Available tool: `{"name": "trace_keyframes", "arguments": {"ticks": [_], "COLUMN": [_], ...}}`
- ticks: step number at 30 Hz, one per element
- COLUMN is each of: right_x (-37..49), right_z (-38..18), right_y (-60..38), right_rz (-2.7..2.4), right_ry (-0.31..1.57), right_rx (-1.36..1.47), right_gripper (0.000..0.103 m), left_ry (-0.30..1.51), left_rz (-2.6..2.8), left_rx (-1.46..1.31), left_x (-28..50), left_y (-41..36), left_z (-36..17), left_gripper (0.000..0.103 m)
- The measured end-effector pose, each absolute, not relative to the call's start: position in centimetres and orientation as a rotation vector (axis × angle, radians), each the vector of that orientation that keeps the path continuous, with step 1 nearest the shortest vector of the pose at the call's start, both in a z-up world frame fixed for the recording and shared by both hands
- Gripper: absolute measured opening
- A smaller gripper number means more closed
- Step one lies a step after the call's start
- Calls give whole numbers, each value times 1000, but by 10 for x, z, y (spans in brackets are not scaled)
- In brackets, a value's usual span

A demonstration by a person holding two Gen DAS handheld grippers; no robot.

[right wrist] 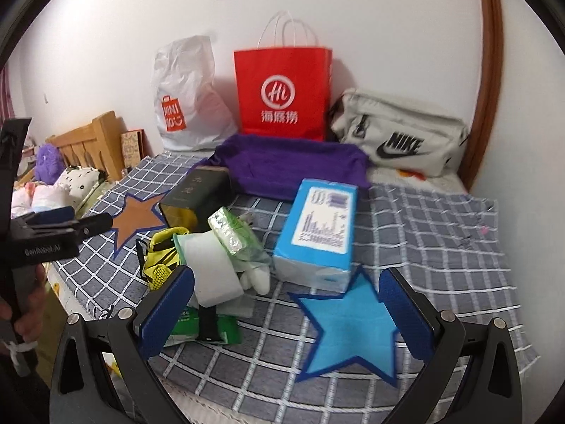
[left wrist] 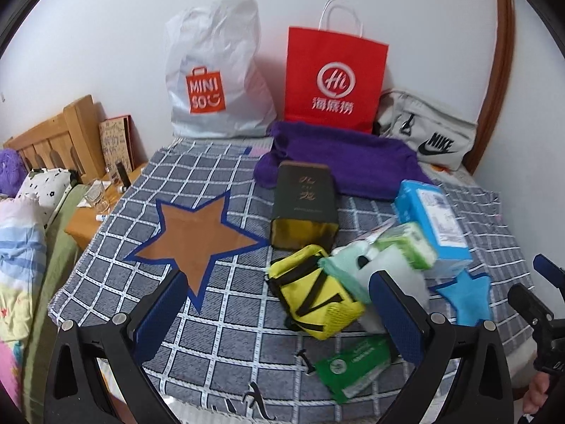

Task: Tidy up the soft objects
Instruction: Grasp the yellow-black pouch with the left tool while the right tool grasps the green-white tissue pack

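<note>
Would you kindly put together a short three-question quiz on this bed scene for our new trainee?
1. True or false: the red paper bag stands upright against the wall.
2. Which lies nearest the blue star? A) blue tissue pack B) purple towel C) grey Nike bag
3. Fill in: the left gripper and the right gripper both stand ____.

Key: 1 true; 2 A; 3 open, holding nothing.

Both wrist cams face wall, share bed (left wrist: 212, 304) clutter.
</note>
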State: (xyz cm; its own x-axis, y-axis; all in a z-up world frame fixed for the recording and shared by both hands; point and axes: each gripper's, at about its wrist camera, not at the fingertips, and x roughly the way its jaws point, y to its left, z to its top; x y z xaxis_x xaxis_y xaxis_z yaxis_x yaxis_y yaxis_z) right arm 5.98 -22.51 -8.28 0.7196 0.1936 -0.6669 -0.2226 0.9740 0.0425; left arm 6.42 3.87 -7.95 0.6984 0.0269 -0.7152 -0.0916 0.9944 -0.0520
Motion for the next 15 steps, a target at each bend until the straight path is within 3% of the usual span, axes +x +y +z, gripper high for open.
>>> {"name": "trace_keyframes", "arguments": {"ticks": [10,15], "right_x": [107,127], "right_z": [-107,-121], "right_y": [-204,-180], "right_rz": [321,349], "right_ry": [734,757], "right_rx": [1,-65], "right_gripper": [99,87], "left_ry": [878,905], "left_rz": [33,17], "left_rx": [-132,-129], "left_x": [89,96], "left_y": [57,61], "left_z": [-119,-131], "left_gripper": [101,101]}}
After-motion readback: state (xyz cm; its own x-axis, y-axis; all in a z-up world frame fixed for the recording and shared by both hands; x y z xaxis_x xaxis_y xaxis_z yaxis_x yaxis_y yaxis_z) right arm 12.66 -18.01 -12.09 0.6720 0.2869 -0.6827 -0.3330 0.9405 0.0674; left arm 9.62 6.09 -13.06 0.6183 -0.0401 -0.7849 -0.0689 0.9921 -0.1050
